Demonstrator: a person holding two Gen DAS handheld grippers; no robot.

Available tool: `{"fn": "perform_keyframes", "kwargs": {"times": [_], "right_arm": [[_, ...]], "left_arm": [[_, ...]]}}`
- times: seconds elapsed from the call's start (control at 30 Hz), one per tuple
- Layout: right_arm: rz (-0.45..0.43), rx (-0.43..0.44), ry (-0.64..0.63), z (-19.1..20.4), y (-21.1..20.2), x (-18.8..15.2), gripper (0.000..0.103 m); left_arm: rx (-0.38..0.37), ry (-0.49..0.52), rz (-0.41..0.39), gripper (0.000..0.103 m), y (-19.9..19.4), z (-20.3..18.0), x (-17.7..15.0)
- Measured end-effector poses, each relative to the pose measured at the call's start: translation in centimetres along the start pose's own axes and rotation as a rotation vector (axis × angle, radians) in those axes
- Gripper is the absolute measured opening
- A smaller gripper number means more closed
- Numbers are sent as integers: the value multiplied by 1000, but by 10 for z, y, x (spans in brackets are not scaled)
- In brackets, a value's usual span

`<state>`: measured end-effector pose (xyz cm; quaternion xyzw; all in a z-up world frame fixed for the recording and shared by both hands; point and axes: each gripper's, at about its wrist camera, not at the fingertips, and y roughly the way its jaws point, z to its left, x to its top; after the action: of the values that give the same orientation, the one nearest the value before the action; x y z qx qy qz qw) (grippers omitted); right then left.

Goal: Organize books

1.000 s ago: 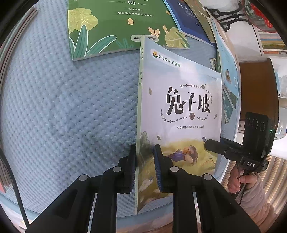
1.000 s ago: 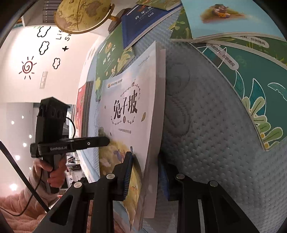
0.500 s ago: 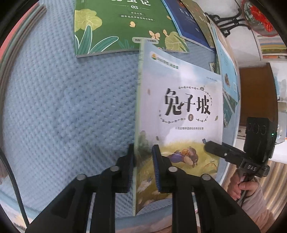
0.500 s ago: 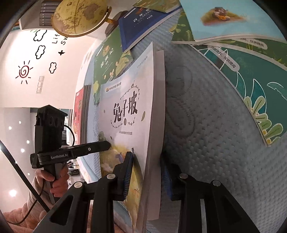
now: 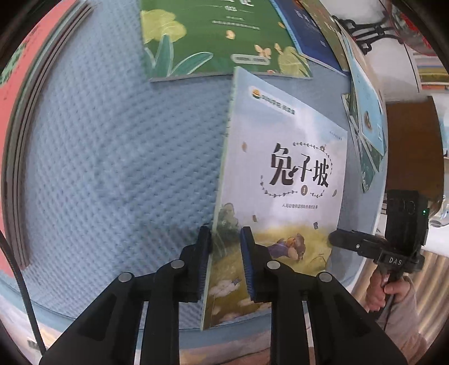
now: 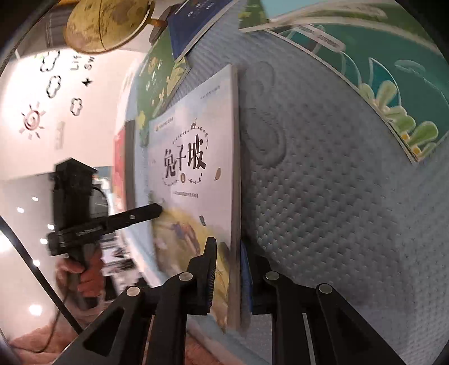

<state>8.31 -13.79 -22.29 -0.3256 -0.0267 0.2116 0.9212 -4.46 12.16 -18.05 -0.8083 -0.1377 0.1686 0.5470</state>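
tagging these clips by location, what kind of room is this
Probably a child's bedroom or playroom. Picture books lie scattered on a quilted blue mattress, a globe stands at its far end, and sun and cloud decals dot the wall.

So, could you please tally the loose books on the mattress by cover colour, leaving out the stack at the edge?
Pale blue: 2 (held book, right-edge book)
Green: 1 (leafy book)
Teal: 1 (teal book)
Dark blue: 1 (navy book)
Olive-brown: 1 (olive book)
Total: 6
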Motion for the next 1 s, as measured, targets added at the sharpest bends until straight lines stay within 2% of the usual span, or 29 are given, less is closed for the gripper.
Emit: {"fn": "perform_keyframes", "kwargs": {"times": [0.1, 0.23, 0.37, 0.43, 0.53, 0.63, 0.73, 0.8, 0.83, 1.0], "right_arm": [[36, 31, 4, -11, -3, 1, 19], [23, 113, 29, -19, 0, 7, 29], [1, 128, 8, -9, 0, 7, 47], [-6, 126, -13, -7, -2, 2, 51], [-27, 133, -44, -6, -1, 0, 52], [-44, 145, -57, -2, 1, 1, 49], [-58, 125, -57, -2, 0, 2, 36], [-72, 88, -65, -3, -2, 1, 26], [-83, 67, -65, -4, -2, 1, 14], [-135, 120, -14, -15, -3, 0, 10]], "left_arm": [[-47, -14, 16, 20, -2, 12, 3], [-67, 6, 47, 20, -7, 25, 13], [-62, 32, 51, 20, -8, 25, 19], [-80, 33, 46, 20, -10, 23, 21], [-137, 9, 60, 20, -9, 29, 29], [-195, -31, 71, 18, -8, 47, 34], [-209, -23, 55, 18, -11, 52, 31], [-207, -32, 42, 18, -15, 55, 30], [-195, -32, 35, 18, -17, 55, 30], [-138, -17, 16, 18, -15, 42, 21]]}}
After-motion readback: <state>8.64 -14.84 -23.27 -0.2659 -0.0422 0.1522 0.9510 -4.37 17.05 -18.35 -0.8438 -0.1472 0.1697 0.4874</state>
